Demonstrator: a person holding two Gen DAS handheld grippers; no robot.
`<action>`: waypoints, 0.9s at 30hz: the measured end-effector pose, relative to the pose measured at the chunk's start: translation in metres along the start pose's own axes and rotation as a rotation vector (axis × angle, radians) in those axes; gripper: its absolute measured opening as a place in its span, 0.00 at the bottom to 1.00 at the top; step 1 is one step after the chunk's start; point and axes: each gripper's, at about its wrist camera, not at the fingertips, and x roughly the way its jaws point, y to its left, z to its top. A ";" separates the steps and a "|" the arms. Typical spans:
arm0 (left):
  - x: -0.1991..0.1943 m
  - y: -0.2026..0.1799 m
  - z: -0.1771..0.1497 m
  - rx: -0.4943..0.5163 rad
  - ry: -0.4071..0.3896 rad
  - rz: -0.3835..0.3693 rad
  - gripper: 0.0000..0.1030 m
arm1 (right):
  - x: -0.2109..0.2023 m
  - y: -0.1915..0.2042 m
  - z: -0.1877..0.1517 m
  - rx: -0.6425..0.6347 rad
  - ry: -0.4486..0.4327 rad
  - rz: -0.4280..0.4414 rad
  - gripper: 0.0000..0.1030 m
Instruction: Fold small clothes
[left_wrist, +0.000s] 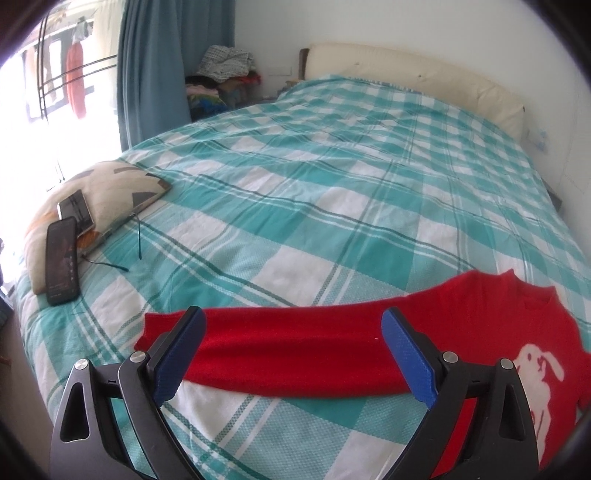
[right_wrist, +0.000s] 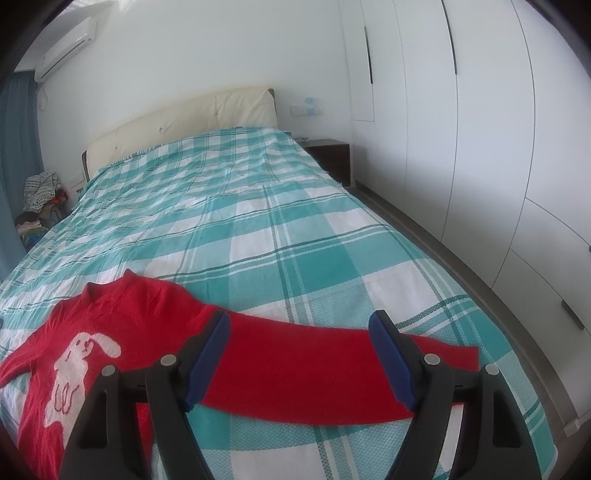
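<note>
Bedroom light falls on a checked bed (left_wrist: 295, 192) where one red sweater (left_wrist: 480, 325) lies flat near the foot, both sleeves spread. Going left to right: one pillow (left_wrist: 110, 192) carrying two phones (left_wrist: 62, 264), then the left gripper (left_wrist: 291, 354) wide over one sleeve, the right gripper (right_wrist: 299, 354) wide over the other, neither holding. Best pinch each sleeve near its cuff, then fold inward across the rabbit.
</note>
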 end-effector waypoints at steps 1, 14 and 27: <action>0.000 0.000 0.000 -0.002 0.002 -0.001 0.94 | 0.000 0.000 0.000 -0.001 0.000 -0.001 0.74; 0.003 -0.004 -0.002 0.012 0.013 0.000 0.94 | 0.001 0.000 0.000 -0.003 0.002 0.001 0.74; 0.003 -0.006 -0.003 0.017 0.013 0.002 0.94 | 0.000 0.002 -0.002 -0.004 0.001 0.002 0.74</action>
